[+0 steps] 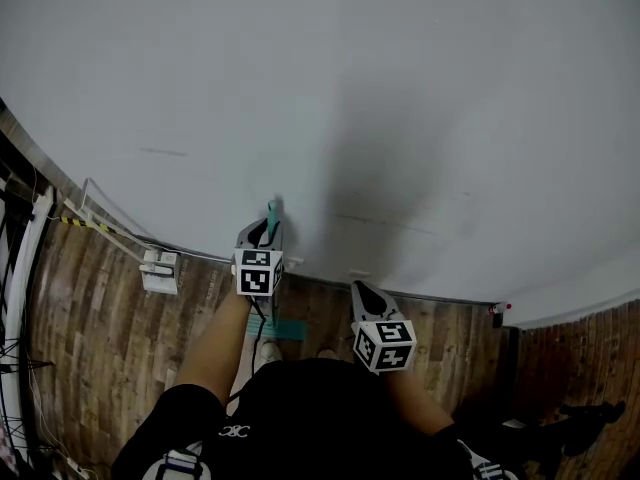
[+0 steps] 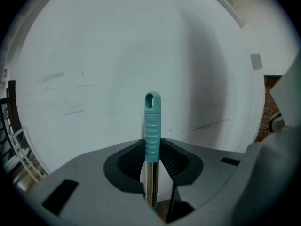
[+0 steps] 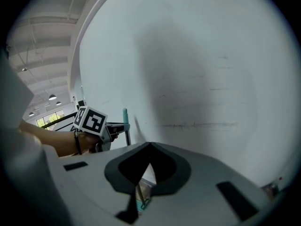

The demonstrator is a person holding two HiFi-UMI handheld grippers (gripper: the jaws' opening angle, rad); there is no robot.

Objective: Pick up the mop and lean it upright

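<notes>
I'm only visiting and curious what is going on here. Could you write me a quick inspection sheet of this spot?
Surface: wood floor meeting a white wall.
Job's things: mop held about upright near the wall, its teal head down on the floor.
Clutter: white box at the wall's foot.
Grippers: left claw shut on the mop's handle; right claw shut, empty.
Cables: cables at the floor's far left.
Surroundings: ceiling lights in a hall beyond the wall's end.
</notes>
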